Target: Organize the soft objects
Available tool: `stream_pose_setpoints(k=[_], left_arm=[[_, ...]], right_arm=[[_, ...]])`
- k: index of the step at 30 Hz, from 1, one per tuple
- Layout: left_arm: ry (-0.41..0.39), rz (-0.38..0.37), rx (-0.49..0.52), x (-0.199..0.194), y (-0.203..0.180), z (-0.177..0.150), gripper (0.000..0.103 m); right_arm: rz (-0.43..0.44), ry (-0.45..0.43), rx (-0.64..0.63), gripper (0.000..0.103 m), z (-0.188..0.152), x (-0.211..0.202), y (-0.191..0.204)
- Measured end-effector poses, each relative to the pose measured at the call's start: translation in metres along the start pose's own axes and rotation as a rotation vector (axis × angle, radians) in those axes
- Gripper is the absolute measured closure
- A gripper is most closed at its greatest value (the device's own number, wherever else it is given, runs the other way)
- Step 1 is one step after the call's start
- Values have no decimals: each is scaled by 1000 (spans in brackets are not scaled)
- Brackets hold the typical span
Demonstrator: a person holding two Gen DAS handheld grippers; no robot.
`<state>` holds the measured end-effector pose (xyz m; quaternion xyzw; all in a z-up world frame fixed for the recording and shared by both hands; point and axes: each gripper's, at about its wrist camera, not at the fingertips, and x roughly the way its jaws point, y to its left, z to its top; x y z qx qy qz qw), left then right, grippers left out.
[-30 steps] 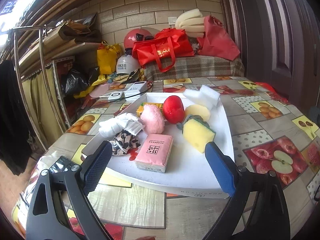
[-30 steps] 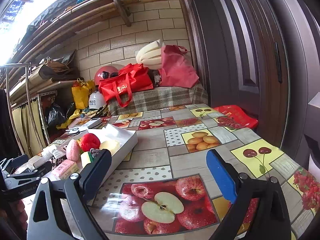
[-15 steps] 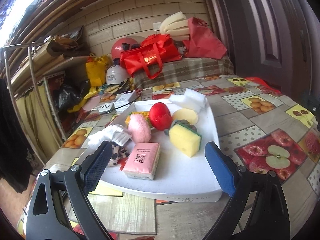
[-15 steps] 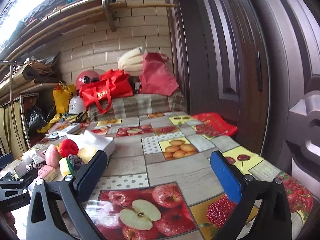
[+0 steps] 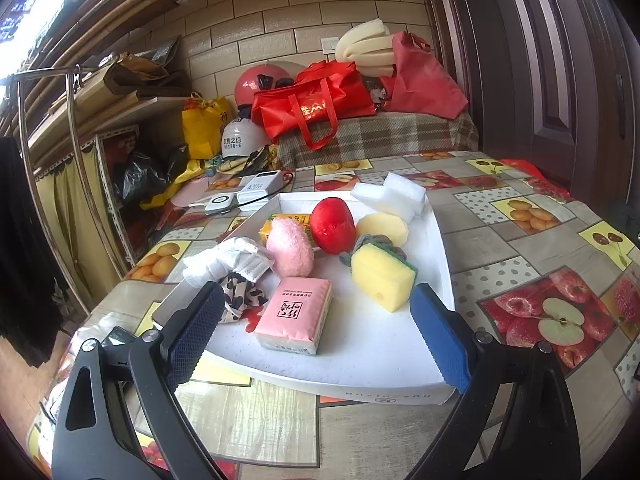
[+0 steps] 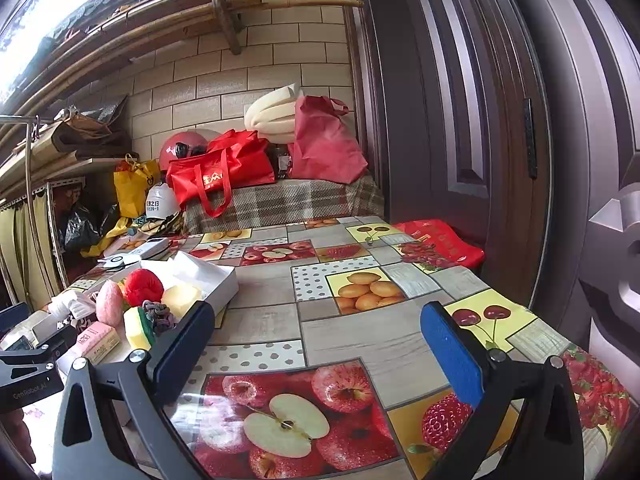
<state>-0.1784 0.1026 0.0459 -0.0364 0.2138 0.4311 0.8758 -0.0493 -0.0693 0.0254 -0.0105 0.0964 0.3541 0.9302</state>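
Note:
A white tray [image 5: 436,248] on the fruit-print table holds several soft things. Among them are a pink tissue pack [image 5: 294,314], a yellow sponge [image 5: 382,276], a red ball [image 5: 332,226], a pink fluffy puff [image 5: 290,252], a pale round sponge [image 5: 382,228], white foam blocks [image 5: 390,196], a white cloth [image 5: 232,260] and a spotted cloth [image 5: 242,296]. My left gripper [image 5: 316,288] stands open just in front of the tray's near edge, holding nothing. My right gripper [image 6: 316,312] is open above bare tablecloth, to the right of the tray [image 6: 224,284].
Small white devices with a cable [image 5: 240,196] lie behind the tray. A plaid-covered bench [image 5: 380,132] at the table's far end carries red bags and helmets. A dark door [image 6: 460,120] runs along the right. A red bag [image 6: 440,240] lies at the table's right edge.
The right gripper's jaws have spread a little wider and its view has swung slightly. The left gripper and the things on the tray have stayed put.

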Motion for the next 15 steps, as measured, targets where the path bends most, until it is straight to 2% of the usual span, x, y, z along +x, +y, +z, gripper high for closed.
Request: stream_pose_setpoints(k=[15], left_arm=[[9,-14,-19,2,2,-1,8]], right_arm=[[1,10,4,0,1,3,-1]])
